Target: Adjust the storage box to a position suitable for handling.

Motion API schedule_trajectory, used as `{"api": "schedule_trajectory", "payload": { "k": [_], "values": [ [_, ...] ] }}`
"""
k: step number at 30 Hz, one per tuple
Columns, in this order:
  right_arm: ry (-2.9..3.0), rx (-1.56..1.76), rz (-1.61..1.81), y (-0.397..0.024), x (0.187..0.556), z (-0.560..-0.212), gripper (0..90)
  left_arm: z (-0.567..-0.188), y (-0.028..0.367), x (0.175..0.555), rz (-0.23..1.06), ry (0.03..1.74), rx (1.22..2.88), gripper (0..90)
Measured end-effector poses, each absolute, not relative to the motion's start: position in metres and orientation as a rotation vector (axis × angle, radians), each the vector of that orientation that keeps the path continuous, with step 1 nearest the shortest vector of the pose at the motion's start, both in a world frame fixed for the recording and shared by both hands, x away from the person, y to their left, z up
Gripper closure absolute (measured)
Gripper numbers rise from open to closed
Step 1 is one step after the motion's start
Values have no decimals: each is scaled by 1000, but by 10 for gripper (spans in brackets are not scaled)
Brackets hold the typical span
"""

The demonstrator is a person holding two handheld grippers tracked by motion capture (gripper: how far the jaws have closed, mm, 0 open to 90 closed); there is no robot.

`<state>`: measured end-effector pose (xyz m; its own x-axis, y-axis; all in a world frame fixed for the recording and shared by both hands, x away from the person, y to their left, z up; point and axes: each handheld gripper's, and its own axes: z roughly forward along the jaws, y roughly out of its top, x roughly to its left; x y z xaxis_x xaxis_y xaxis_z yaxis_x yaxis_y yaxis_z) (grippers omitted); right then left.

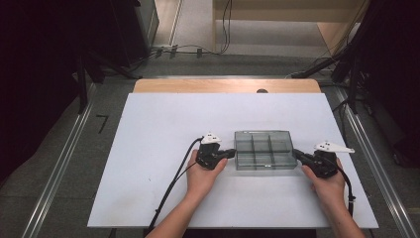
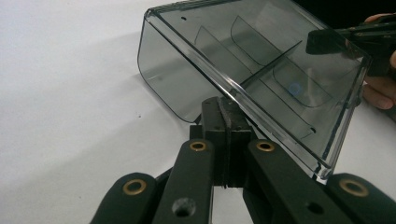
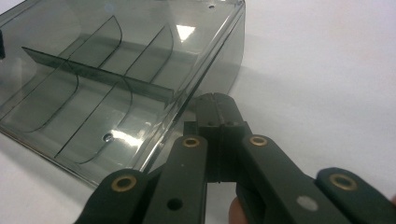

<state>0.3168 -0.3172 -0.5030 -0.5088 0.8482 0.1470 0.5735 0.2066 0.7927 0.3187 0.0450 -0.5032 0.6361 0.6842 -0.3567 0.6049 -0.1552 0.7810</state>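
A clear smoky-grey box [image 1: 262, 149] with several compartments lies on the white table top [image 1: 158, 129], right of centre. It looks empty. My left gripper [image 1: 232, 152] is shut, and its tip sits against the box's left end wall. My right gripper [image 1: 296, 154] is shut too, its tip against the right end wall. In the left gripper view the joined jaws [image 2: 224, 106] meet the box [image 2: 261, 60] just under its rim, with the other gripper [image 2: 345, 39] beyond the far end. In the right gripper view the shut jaws [image 3: 215, 101] touch the box [image 3: 93, 70] below its rim.
The white top ends in a wooden strip [image 1: 198, 86] at the back. Dark stands [image 1: 81, 79] and cables [image 1: 225, 29] are on the floor beyond the table. My gripper cables [image 1: 171, 188] trail toward the front edge.
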Motion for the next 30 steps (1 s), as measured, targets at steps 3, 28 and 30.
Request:
{"api": "schedule_trajectory", "payload": {
  "k": [3, 28, 30],
  "values": [
    [2167, 1335, 1202, -318, 312, -503, 887, -503, 45, 316, 98, 1024, 1849, 894],
    [2183, 1319, 1195, -319, 283, -503, 887, -508, 47, 284, 88, 1005, 1826, 894],
    [2182, 1322, 1196, -319, 281, -504, 887, -508, 47, 283, 92, 1007, 1827, 894]
  ]
}}
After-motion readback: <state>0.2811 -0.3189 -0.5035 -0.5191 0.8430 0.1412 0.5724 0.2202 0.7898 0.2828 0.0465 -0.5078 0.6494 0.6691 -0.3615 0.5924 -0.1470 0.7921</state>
